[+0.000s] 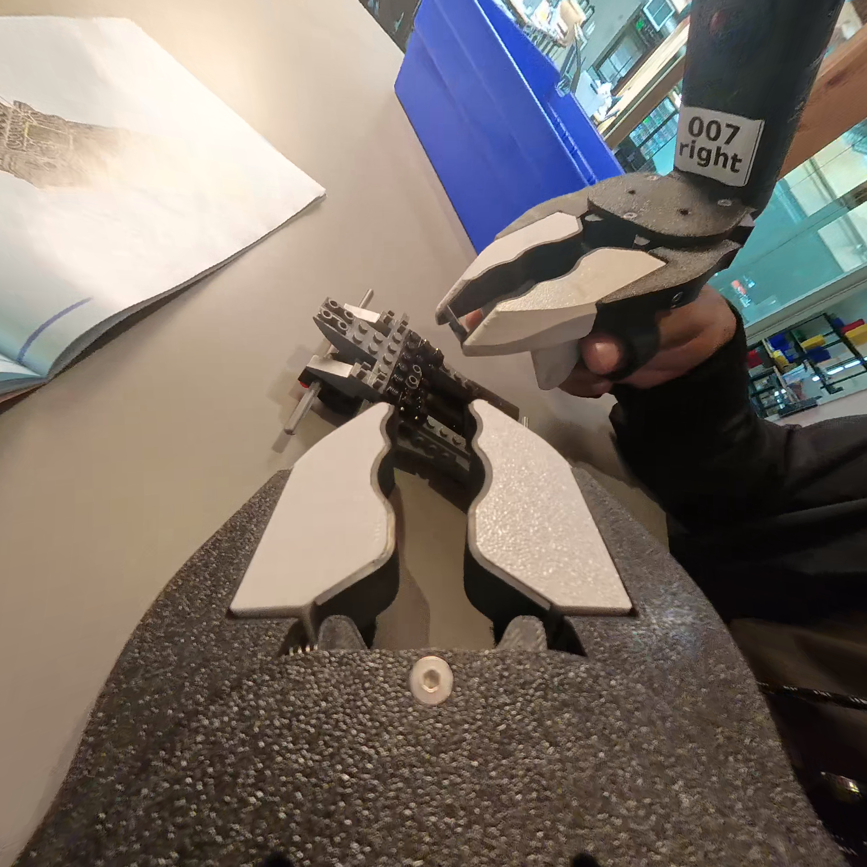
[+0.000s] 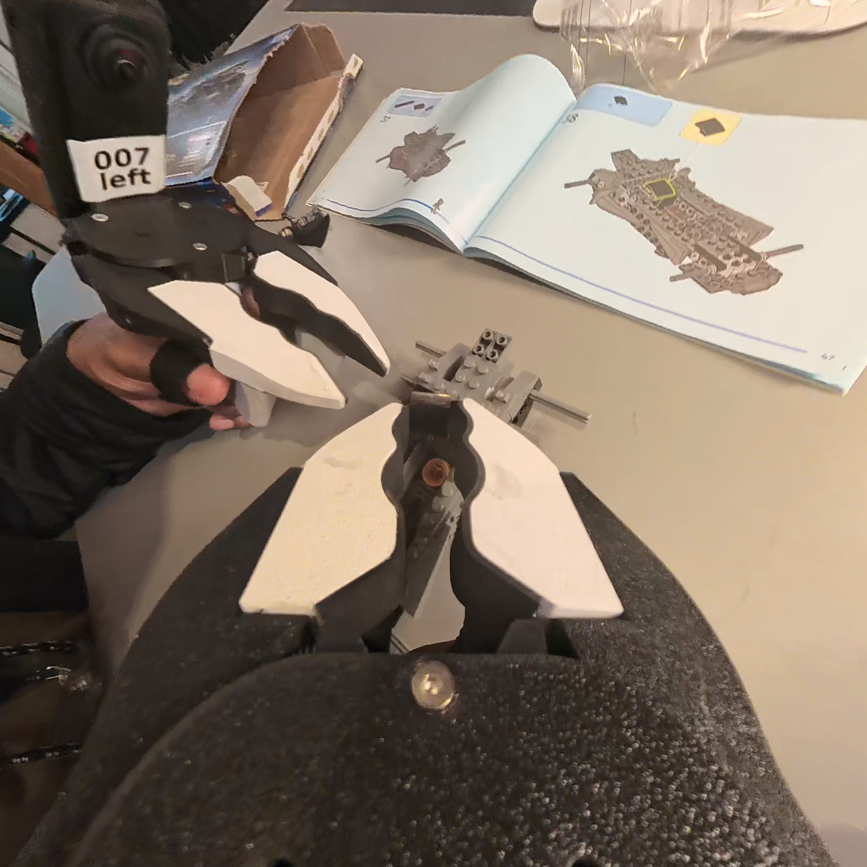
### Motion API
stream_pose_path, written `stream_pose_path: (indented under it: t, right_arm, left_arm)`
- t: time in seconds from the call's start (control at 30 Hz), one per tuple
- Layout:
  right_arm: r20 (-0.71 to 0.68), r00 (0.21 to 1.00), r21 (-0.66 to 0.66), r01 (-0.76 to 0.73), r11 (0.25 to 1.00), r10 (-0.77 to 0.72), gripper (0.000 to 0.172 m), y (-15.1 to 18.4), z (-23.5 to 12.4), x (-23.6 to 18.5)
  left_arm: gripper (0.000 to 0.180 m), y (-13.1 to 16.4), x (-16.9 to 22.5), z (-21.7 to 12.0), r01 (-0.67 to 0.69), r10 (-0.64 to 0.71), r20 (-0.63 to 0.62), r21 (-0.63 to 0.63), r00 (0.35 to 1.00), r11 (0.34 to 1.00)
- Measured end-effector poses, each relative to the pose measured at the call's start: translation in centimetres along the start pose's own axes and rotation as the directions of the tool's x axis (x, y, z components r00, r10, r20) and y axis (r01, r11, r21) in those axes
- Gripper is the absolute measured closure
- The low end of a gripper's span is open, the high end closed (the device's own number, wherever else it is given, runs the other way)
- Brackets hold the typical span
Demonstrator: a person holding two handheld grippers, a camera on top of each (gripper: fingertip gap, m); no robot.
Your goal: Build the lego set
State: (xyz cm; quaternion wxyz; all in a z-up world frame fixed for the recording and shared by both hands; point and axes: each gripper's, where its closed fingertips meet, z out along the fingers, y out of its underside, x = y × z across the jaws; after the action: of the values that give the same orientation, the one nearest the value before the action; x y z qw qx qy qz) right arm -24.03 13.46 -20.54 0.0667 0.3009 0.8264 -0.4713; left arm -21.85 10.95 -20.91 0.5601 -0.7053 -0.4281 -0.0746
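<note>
Surface (image 2: 657, 516): Pale and bare around the work, so nothing blocks a loose piece; a dropped part could skid away across it.

Instruction booklet (image 2: 610, 211): Lies open at 1 o'clock in the right wrist view, well apart from the grippers. It seems unlikely to be disturbed.

Cardboard box (image 2: 281, 117): Torn open at 11 o'clock, behind the left gripper. A wide swing of that hand could knock it.

Left gripper (image 2: 363, 387): Hovers at 10 o'clock of the brick model, jaws apart and holding nothing. The model is therefore unbraced, and any push on it may slide or tip it.

Right gripper (image 2: 431, 408): Hangs over the near end of the model, jaws clamped on the dark tile. The grip is by the very tips, so a twist could let the piece pivot or spring out.

Brick model (image 2: 474, 370): A grey studded build on the surface at 12 o'clock just past the right jaws, with thin axles jutting from both sides. Either gripper could catch an axle and spin the model or snap parts off.

Dark tile (image 2: 429, 399): Small, flat and pinched edgewise. If it tilts, it will likely meet the studs skewed and fail to seat.
</note>
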Motion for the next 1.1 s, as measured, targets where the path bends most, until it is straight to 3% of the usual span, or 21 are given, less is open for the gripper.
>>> stream_pose_path:
  t: [0.5,0.87,1.1]
  right_arm:
    - [-0.255,0.966,0.015,0.038,0.999,-0.033,0.155,1.3,1.7,0.3]
    - [-0.385,0.918,0.014,0.105,0.994,-0.091,0.153,1.4,1.6,0.4]
    - [-0.393,0.915,0.048,0.120,0.992,-0.092,0.145,1.1,1.4,0.4]
  left_arm:
    - [0.155,-0.1,0.2,0.0,-0.019,0.019,0.002,0.015,1.000,1.000]
    - [0.156,-0.1,0.3,0.0,-0.030,0.030,-0.001,0.018,1.000,0.999]
    - [0.157,-0.1,0.5,-0.1,-0.032,0.032,-0.010,0.023,0.999,0.999]
